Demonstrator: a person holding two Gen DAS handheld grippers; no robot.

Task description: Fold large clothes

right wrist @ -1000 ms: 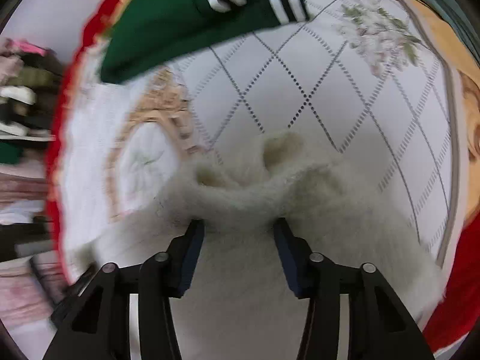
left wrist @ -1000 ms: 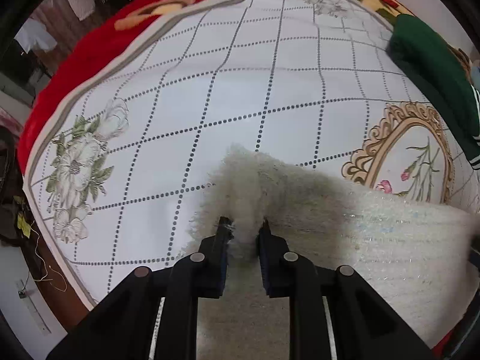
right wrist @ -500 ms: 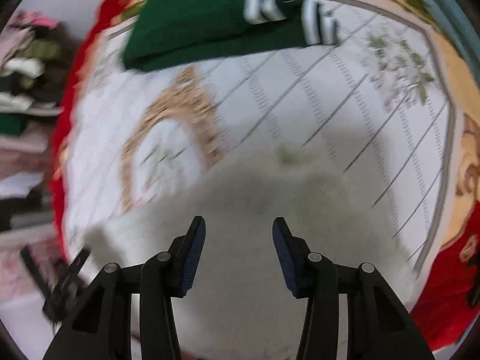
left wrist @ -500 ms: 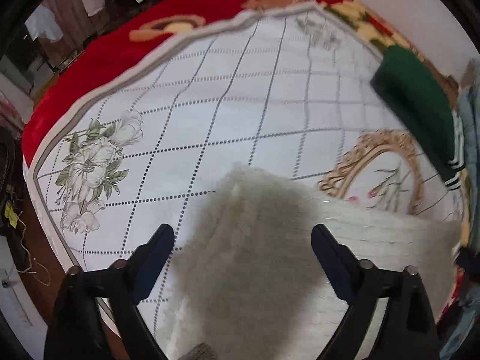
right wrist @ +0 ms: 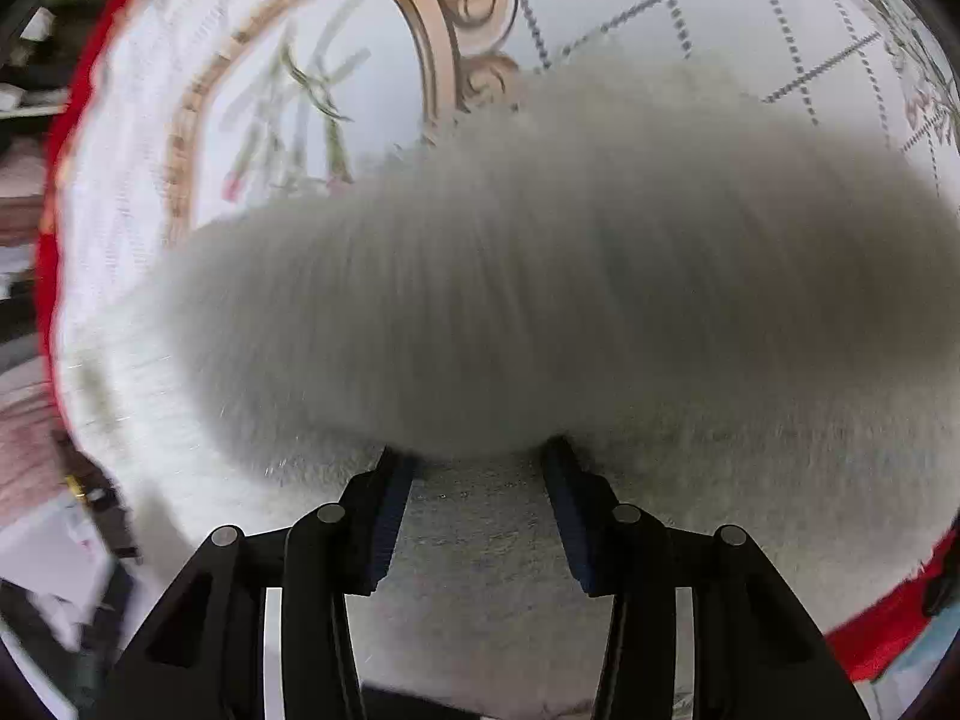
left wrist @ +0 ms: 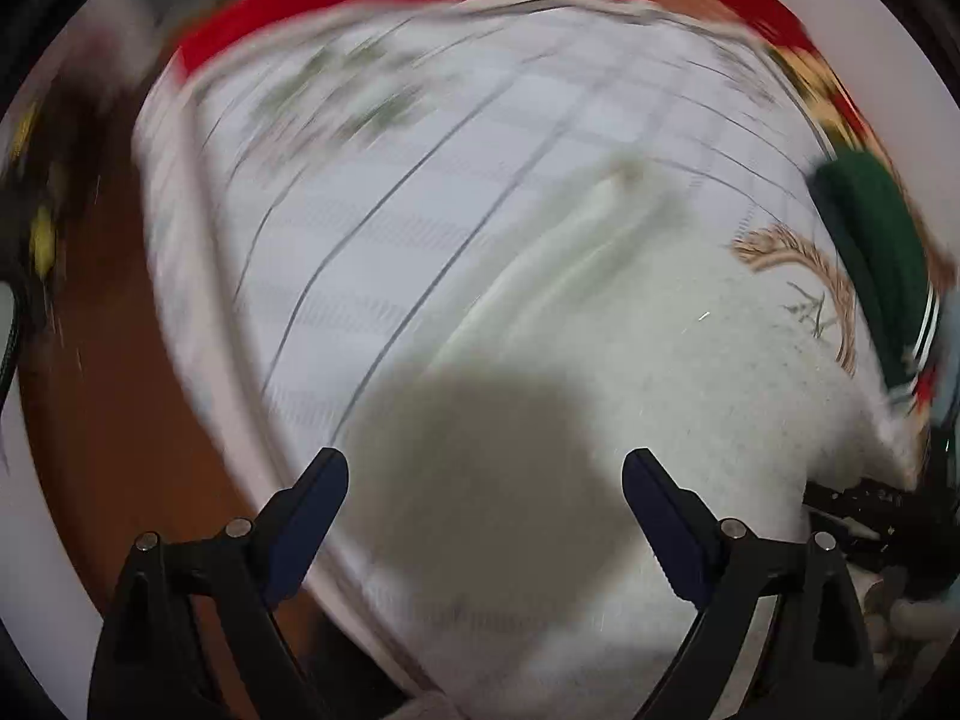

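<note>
The white fuzzy sweater [right wrist: 540, 276] lies on the patterned sheet [left wrist: 420, 192] of the bed, partly folded, beside the gold frame motif [right wrist: 432, 30]. Right gripper [right wrist: 477, 468]: jaws moderately apart, pressed into the pile, gripping nothing, probably to flatten the fold. Left gripper [left wrist: 483, 480]: jaws wide, empty, above the sweater's edge. A green garment [left wrist: 870, 252] sits beyond the motif. Half a second ago the left view faced the sweater squarely; it has since swung aside, blurred.
</note>
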